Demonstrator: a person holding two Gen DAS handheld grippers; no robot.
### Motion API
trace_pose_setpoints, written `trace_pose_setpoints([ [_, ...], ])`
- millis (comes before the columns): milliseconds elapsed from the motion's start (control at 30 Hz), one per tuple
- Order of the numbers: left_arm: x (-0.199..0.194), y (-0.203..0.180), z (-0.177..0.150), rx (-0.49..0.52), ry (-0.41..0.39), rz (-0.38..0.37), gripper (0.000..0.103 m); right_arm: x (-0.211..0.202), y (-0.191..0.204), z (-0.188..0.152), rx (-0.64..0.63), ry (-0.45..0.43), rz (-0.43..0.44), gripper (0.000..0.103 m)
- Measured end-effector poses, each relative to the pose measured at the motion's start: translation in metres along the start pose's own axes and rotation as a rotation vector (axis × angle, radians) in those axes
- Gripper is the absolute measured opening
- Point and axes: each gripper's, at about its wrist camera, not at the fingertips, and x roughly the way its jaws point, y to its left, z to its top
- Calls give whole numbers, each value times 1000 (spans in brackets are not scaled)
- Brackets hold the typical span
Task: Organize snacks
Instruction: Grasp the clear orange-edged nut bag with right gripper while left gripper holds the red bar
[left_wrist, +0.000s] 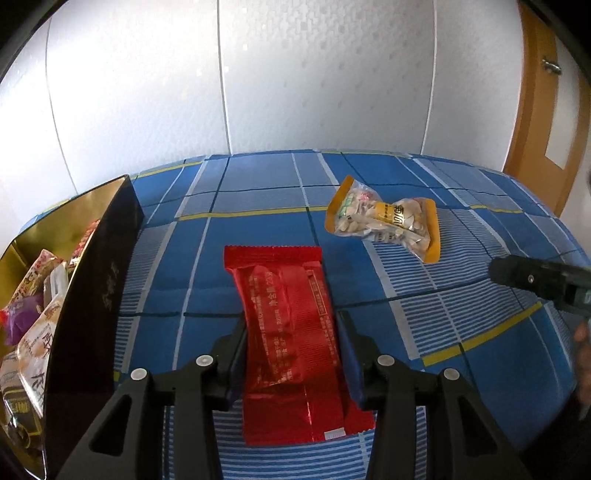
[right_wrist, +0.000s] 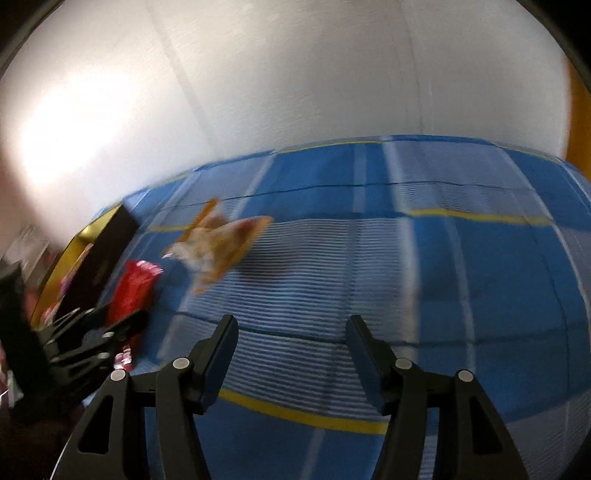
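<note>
- Left wrist view, far left: a dark box (left_wrist: 92, 295) with a gold lining stands at the left edge of the bench (left_wrist: 258, 184), which wears a blue checked cloth with white and yellow lines. Several snack packets (left_wrist: 33, 306) are already piled inside it; their prints are too cramped to read.
- Middle of that view: a red packet (left_wrist: 291, 332) lies flat on the cloth, just right of the box, its long side running away from the camera toward the far edge.
- The left claw (left_wrist: 291, 354) straddles this red packet with its jaws partly apart. The left pad looks to be against the wrapper's edge; on the right a sliver of cloth shows by the pad, so a firm pinch cannot be told.
- Further right and nearer the far edge: a clear packet with orange ends (left_wrist: 384, 221), filled with pale pieces, lies tilted on the cloth, well apart from the red one.
- Right margin of that view: the right claw (left_wrist: 517, 277) pokes in above the cloth, with part of a hand (left_wrist: 583, 354) beneath it.
- Right wrist view, badly blurred: box, red packet and left claw sit at the left, the orange-ended packet beyond them.
- The right claw's jaws stand about half apart over bare cloth near the front edge, with nothing between them.
</note>
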Motion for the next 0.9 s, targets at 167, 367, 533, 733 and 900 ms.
trace_pose_setpoints([
  [167, 0, 2, -2, -3, -20, -15, 45, 5, 51, 44, -277, 42, 51, 66],
  [367, 0, 3, -3, -9, -27, -27, 45, 48, 97, 78, -563, 200, 35, 73],
  [533, -1, 5, -3, -13, -28, -34, 45, 86, 106, 88, -643, 313, -1, 73],
  [733, -1, 5, -3, -15, -28, -34, 45, 101, 95, 80, -594, 323, -67, 32],
  [900, 0, 4, -3, -14, -28, -30, 45, 66, 69, 52, -484, 224, -132, 28],
])
